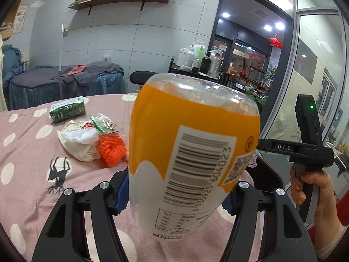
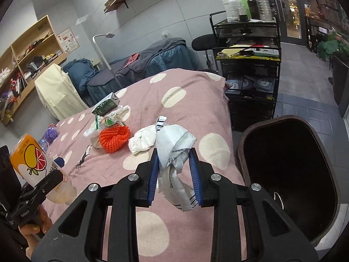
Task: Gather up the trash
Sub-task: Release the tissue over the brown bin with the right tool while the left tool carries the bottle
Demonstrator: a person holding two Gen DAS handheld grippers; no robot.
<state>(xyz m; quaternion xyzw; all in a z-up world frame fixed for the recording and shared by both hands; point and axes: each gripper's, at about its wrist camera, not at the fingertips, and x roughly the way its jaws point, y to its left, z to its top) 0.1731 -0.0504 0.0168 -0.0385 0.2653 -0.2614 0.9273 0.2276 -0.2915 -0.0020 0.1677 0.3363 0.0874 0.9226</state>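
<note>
The left gripper [image 1: 174, 196] pinches a bottle [image 1: 192, 152] between its blue pads [image 1: 122, 198]. The bottle has an orange and white label with a bar code, and it is held up above the bed [image 1: 28, 152]. The bed has a pink cover with big pale dots.

The right gripper [image 2: 174, 179] is pressed on a crumpled white wrapper [image 2: 174, 152] with grey stripes. The wrapper sticks out above and below the pads. It hangs over the right edge of the bed, just beside a dark bin [image 2: 290, 170] that stands on the floor with its top open.

More trash lies in the middle of the bed: a green carton [image 2: 105, 104] near the far edge, a clear snack bag [image 2: 109, 120], an orange net [image 2: 114, 138] and a white paper wad [image 2: 142, 139]. The net touches the snack bag. A purple bottle [image 2: 51, 134] lies by the left edge.

A hand [image 1: 314, 187] holds the right gripper's handle.
</note>
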